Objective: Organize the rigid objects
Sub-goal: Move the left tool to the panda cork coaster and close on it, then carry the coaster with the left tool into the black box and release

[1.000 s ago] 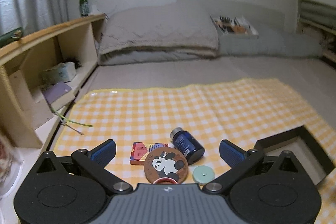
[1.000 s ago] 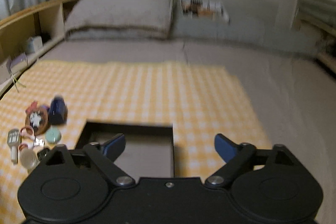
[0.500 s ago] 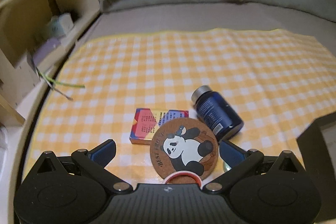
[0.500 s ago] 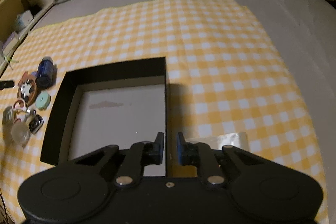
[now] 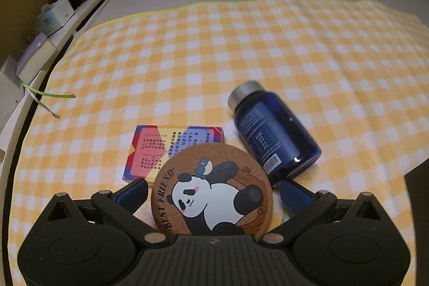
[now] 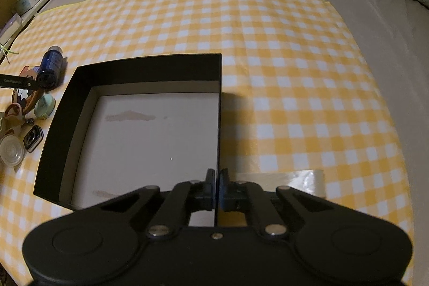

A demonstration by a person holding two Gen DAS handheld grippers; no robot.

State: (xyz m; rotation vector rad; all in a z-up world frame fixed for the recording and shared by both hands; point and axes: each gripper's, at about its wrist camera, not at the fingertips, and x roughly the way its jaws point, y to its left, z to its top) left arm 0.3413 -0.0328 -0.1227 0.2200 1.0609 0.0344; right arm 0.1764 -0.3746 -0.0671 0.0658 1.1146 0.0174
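Partly hidden: panda coaster (image 5: 211, 195) behind left gripper (image 5: 213, 192).

Box (image 6: 150, 136) interior clear; clutter (image 6: 32, 109) apparently crowds its left

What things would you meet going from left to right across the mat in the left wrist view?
Colourful card box → panda coaster → blue bottle → corner of the black box.
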